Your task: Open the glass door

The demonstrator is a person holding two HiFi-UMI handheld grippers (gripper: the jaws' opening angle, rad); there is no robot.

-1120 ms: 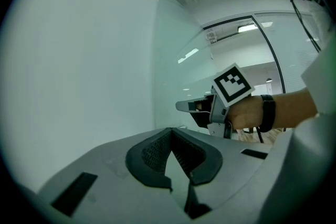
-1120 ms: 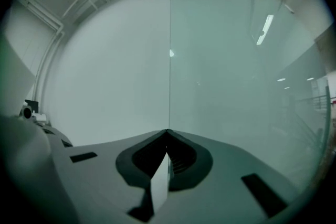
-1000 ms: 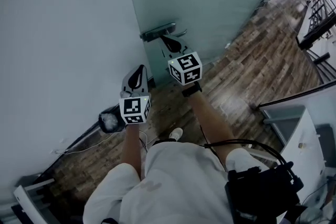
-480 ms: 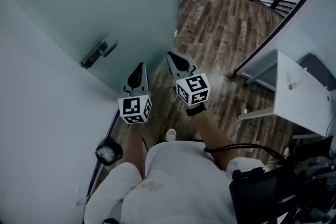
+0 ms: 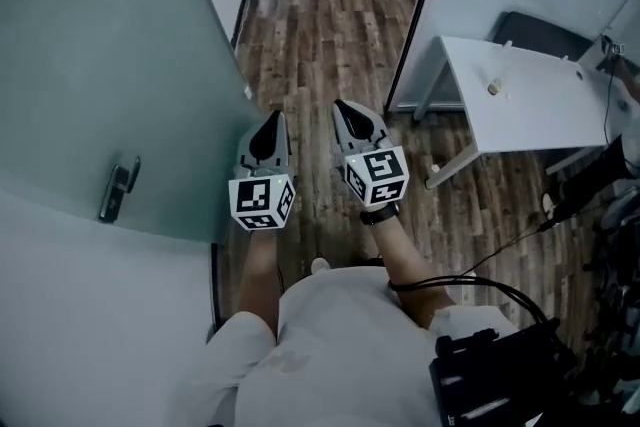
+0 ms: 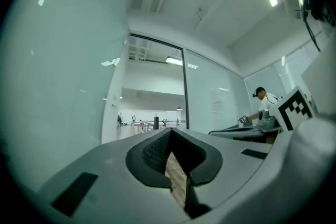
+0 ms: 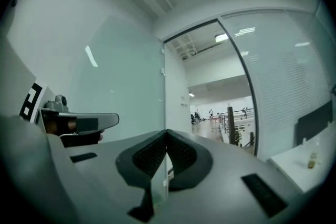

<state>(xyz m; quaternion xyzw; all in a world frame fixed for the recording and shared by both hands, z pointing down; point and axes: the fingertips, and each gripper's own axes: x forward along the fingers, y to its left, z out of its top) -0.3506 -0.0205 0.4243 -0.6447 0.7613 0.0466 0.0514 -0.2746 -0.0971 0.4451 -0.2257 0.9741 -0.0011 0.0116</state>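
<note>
The frosted glass door point(image 5: 120, 45) stands swung open at the left of the head view, its metal lever handle point(image 5: 118, 190) low on the left. Both grippers are held side by side over the wood floor, well right of the handle, and point at the open doorway. My left gripper point(image 5: 273, 118) is shut and holds nothing; its jaws point(image 6: 170, 131) meet at the tip, with the glass door point(image 6: 63, 71) to their left. My right gripper point(image 5: 343, 105) is also shut and empty point(image 7: 167, 132), with the door's free edge point(image 7: 160, 107) just ahead of it.
A white table point(image 5: 520, 80) stands at the right, behind a dark frame post point(image 5: 412, 15) and glass partition. The wood floor point(image 5: 310, 25) runs through the doorway toward railings far off. A person point(image 6: 265, 99) stands at the right in the left gripper view. Cables trail by my legs.
The head view has swung right, so the door and handle slid to the left edge. Both grippers have moved away from the handle, where the right one was, and now face the opening.
</note>
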